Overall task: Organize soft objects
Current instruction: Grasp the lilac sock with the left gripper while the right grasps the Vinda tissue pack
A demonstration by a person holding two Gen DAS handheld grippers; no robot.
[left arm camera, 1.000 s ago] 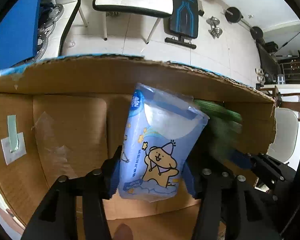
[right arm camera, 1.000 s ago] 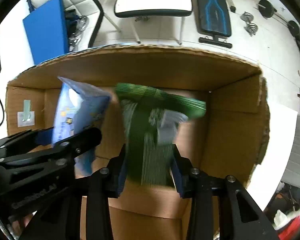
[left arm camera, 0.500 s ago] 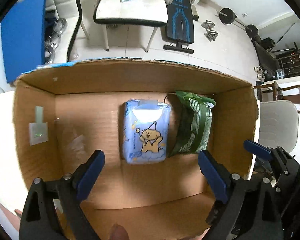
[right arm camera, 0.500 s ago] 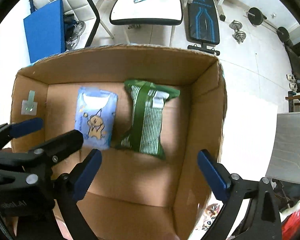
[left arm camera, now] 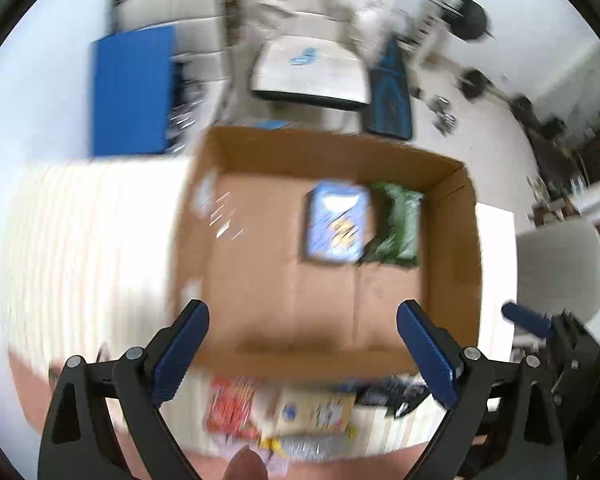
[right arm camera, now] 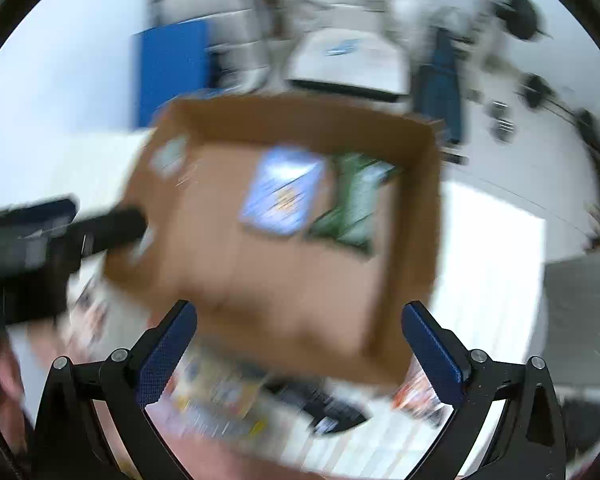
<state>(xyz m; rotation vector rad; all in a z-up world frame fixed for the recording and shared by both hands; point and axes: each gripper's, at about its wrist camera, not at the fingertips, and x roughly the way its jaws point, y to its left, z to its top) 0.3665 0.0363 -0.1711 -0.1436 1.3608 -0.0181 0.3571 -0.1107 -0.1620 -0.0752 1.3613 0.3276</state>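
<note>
An open cardboard box (left arm camera: pixel 260 280) (right arm camera: pixel 420 240) sits on a white table. A blue tissue pack with a cartoon (left arm camera: pixel 336 222) (right arm camera: pixel 282 196) lies flat on its floor, with a green striped pack (left arm camera: pixel 398 226) (right arm camera: pixel 356 200) right beside it. My left gripper (left arm camera: pixel 304 344) is open and empty, above the box's near wall. My right gripper (right arm camera: pixel 298 344) is open and empty, also above the near wall. Several soft packs lie on the table in front of the box: a red one (left arm camera: pixel 230 410), a tan one (left arm camera: pixel 312 412), a dark one (right arm camera: pixel 332 408). Both views are blurred.
A white stool (left arm camera: pixel 312 76), a blue board (left arm camera: pixel 130 90), a weight bench (left arm camera: pixel 392 100) and dumbbells stand on the floor beyond the table. A white chair (left arm camera: pixel 560 276) is to the right. The left gripper's body (right arm camera: pixel 40 240) shows at the right wrist view's left edge.
Both grippers let go of their packs, which now lie in the box. Both grippers have since pulled back and up, bringing the packs on the table into view.
</note>
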